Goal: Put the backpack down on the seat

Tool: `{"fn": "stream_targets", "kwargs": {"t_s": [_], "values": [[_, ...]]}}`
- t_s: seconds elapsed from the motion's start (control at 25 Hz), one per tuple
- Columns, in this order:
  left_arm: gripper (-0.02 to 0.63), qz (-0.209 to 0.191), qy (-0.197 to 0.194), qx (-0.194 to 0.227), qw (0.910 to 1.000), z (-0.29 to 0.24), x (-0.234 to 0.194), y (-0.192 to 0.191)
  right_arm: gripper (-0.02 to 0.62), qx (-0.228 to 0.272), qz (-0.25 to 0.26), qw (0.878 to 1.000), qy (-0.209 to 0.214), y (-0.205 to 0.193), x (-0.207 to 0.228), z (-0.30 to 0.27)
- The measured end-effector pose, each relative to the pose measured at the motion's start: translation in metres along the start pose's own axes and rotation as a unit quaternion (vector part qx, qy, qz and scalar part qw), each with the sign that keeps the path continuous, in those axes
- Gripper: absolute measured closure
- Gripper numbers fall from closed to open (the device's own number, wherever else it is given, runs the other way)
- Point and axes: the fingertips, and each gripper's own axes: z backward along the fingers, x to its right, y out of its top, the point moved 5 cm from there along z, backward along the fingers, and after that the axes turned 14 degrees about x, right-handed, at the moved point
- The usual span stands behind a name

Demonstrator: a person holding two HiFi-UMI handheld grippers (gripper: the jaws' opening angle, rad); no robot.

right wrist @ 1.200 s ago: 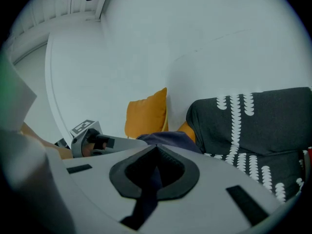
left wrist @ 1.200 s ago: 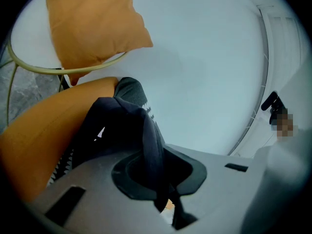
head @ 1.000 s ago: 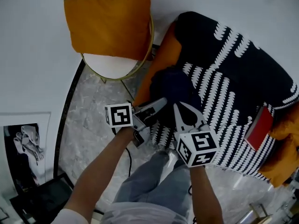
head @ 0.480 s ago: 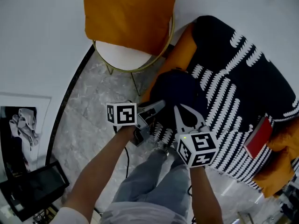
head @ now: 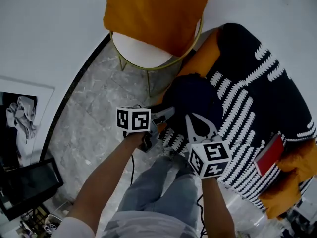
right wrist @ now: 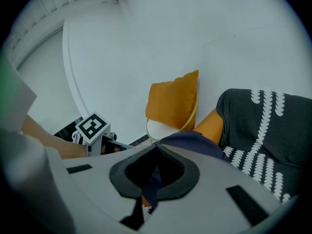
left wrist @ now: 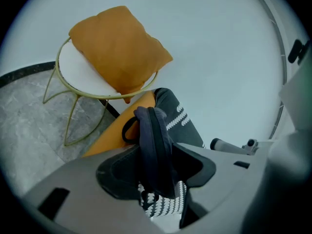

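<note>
Markings: black-and-white square codes on left marker cube (head: pixel 133 119) and right marker cube (head: pixel 209 158), readable as patterns only.

Location of backpack (head: pixel 190 93): dark blue, resting on the seat (head: pixel 198 58), at the end corner nearest the round stool (head: pixel 138 51), partly on the patterned throw (head: pixel 257 83), close to the front edge.

State of left gripper (head: pixel 168 114): jaws opening, with a backpack strap (left wrist: pixel 153 145) standing loose between them.

State of right gripper (head: pixel 191 117): jaws pressed together tip to tip, pinching a dark blue strip of the backpack in the hollow behind the tips.

Pose: left forearm (head: pixel 104 182) and right forearm (head: pixel 215 207) reaching forward and down, grippers side by side at the backpack's near edge.
</note>
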Motion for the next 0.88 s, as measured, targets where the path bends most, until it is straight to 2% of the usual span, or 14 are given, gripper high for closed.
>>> {"fn": "stream_targets", "kwargs": {"t_s": [0.12, 0.32, 0.44, 0.68, 0.88], "values": [[0.391, -0.018, 0.031, 0.007, 0.9993, 0.011, -0.009, 0.0, 0.594, -0.006, 0.005, 1.0, 0.01, -0.002, -0.006, -0.001], [0.39, -0.028, 0.058, 0.022, 0.9977, 0.031, -0.006, 0.007, 0.594, -0.009, 0.012, 1.0, 0.021, 0.009, -0.017, 0.0], [0.39, -0.05, 0.072, 0.028, 0.9957, 0.038, 0.002, 0.006, 0.594, -0.008, 0.016, 1.0, 0.026, 0.014, -0.021, 0.003], [0.39, -0.08, 0.087, 0.047, 0.9919, 0.057, 0.04, 0.003, 0.594, -0.002, 0.02, 0.999, 0.031, 0.034, -0.032, 0.022], [0.39, -0.133, 0.08, 0.079, 0.9848, 0.058, 0.085, 0.023, 0.594, 0.014, 0.032, 0.999, 0.039, 0.057, -0.033, 0.035]]}}
